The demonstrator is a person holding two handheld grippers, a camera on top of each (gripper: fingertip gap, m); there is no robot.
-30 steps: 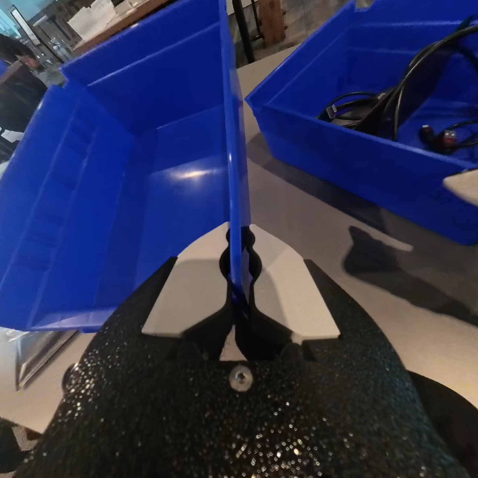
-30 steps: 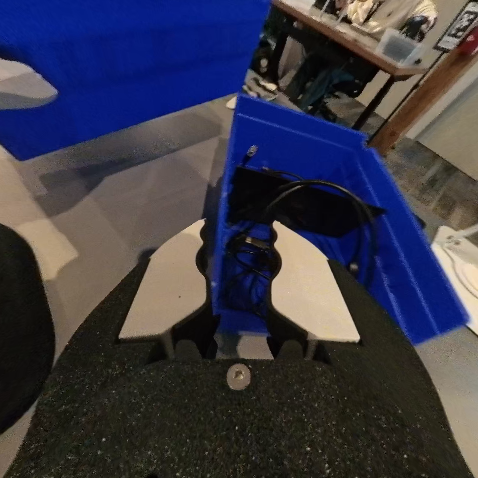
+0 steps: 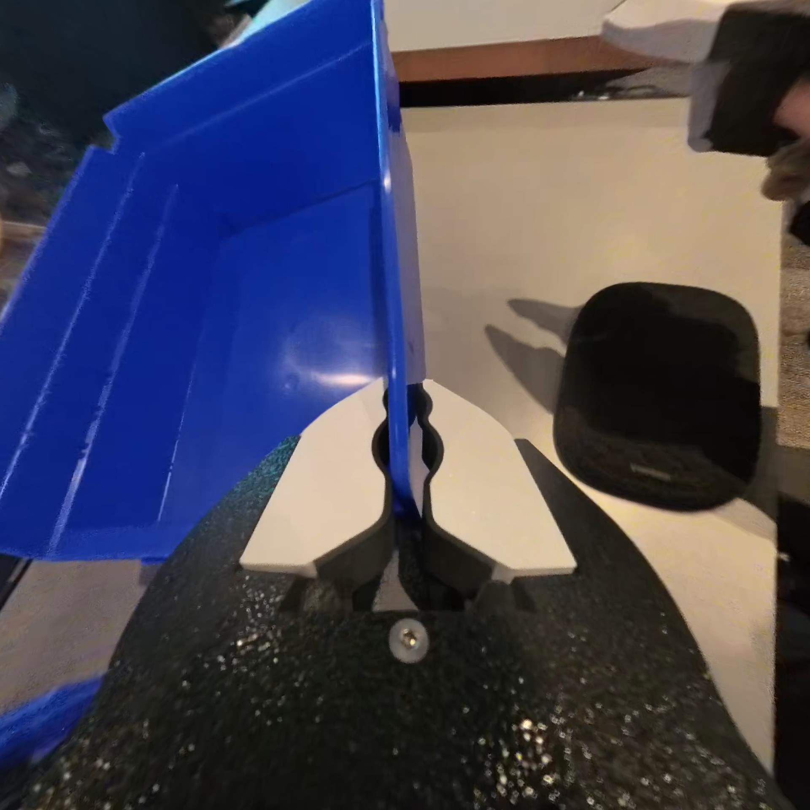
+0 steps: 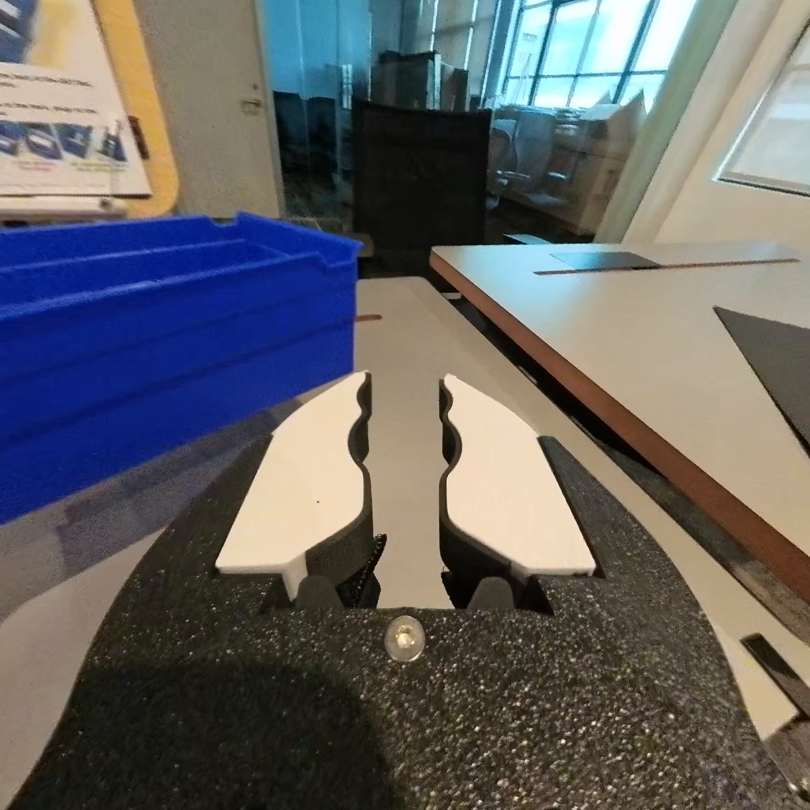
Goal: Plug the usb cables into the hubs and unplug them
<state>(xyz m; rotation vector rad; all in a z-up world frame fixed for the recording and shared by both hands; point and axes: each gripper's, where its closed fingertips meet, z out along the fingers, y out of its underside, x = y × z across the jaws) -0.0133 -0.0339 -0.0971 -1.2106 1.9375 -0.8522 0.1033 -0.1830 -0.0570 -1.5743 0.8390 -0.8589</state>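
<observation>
The left claw (image 3: 405,438) pinches the side wall of an empty blue bin (image 3: 219,307). The right claw (image 4: 405,394) is apart, holding nothing, above the bench (image 4: 405,504).

Bins, tables and office clutter

A blue bin (image 3: 184,333) tilts above a pale table (image 3: 548,228), beside a black rounded pad (image 3: 657,394). Another blue bin (image 4: 175,350) sits under a poster (image 4: 65,109); a second table (image 4: 613,328), a dark chair (image 4: 420,175) and windows (image 4: 591,57) lie beyond.
</observation>
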